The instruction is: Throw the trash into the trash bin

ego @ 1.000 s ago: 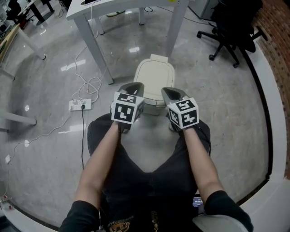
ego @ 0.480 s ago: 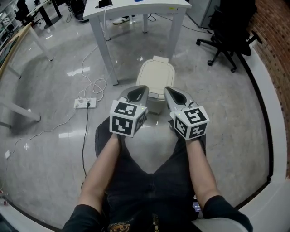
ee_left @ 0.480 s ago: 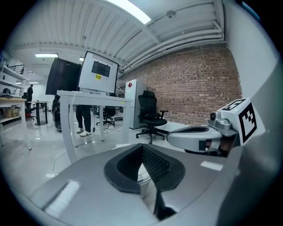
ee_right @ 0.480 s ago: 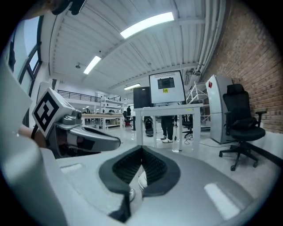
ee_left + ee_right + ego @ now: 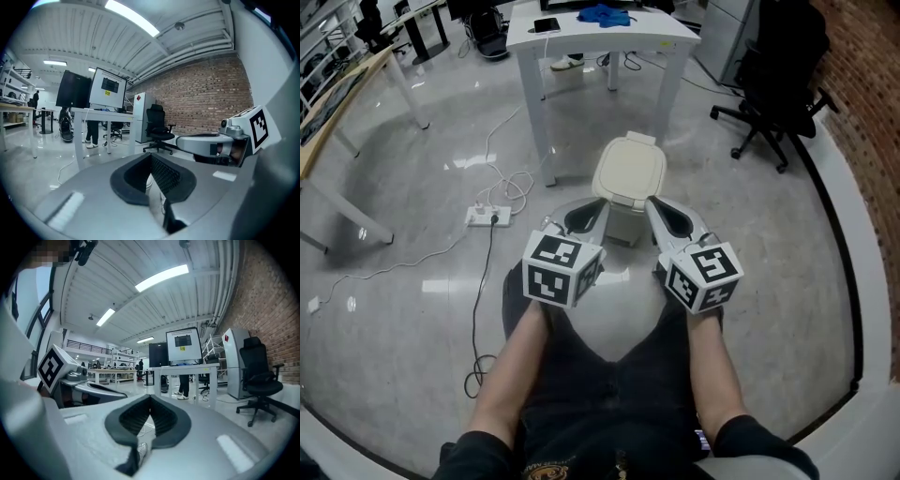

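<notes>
A cream trash bin (image 5: 628, 173) with its lid down stands on the floor in front of the person's knees. No trash shows in any view. My left gripper (image 5: 600, 202) and right gripper (image 5: 651, 202) are held side by side just short of the bin, pointing toward it. Both are shut with nothing between the pads. In the left gripper view the left gripper (image 5: 151, 156) has its black pads meeting at the tip, and the right gripper's body (image 5: 211, 143) shows beside it. In the right gripper view the right gripper (image 5: 150, 397) is likewise shut, beside the left gripper's body (image 5: 91, 386).
A white table (image 5: 652, 39) stands behind the bin, with a blue thing (image 5: 605, 14) and a dark flat thing (image 5: 547, 24) on it. A power strip (image 5: 490, 216) with cables lies on the floor at left. A black office chair (image 5: 778, 75) and a brick wall (image 5: 872, 84) are at right.
Both grippers have lifted and come lower in the head view, still shut. The view has tilted up, bringing the tabletop into sight. The bin's lid stays down.
</notes>
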